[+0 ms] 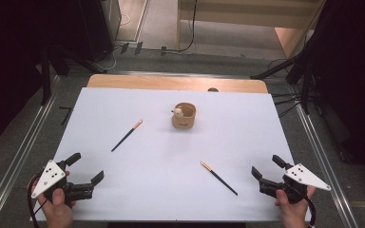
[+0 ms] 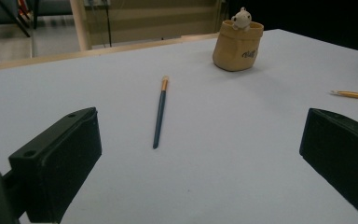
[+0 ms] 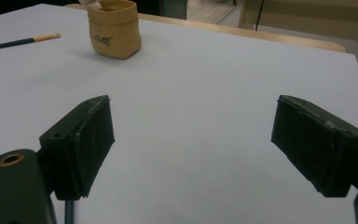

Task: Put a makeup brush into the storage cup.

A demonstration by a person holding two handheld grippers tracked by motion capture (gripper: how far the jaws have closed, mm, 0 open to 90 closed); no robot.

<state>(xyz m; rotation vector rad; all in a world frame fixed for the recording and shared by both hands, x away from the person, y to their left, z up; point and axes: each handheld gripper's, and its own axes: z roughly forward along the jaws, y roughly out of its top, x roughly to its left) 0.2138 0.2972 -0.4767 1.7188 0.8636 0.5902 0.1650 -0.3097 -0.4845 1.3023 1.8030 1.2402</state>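
A tan pouch-shaped cup (image 1: 184, 116) with a small white bear figure at its rim stands at the middle back of the white sheet. One dark chopstick with an orange end (image 1: 127, 135) lies left of the cup, and a second chopstick (image 1: 218, 177) lies at the front right. My left gripper (image 1: 88, 166) rests at the front left corner, open and holding nothing. In the left gripper view the left chopstick (image 2: 160, 114) lies ahead between the jaws of that gripper (image 2: 198, 121). My right gripper (image 1: 266, 165) sits at the front right, open, with bare sheet between its jaws in the right gripper view (image 3: 193, 105).
The white sheet (image 1: 161, 190) covers a wooden table whose far edge (image 1: 176, 83) shows at the back. Metal rails run along both sides, and dark stands and cables sit on the floor beyond. The cup (image 3: 114, 30) is far ahead of the right gripper.
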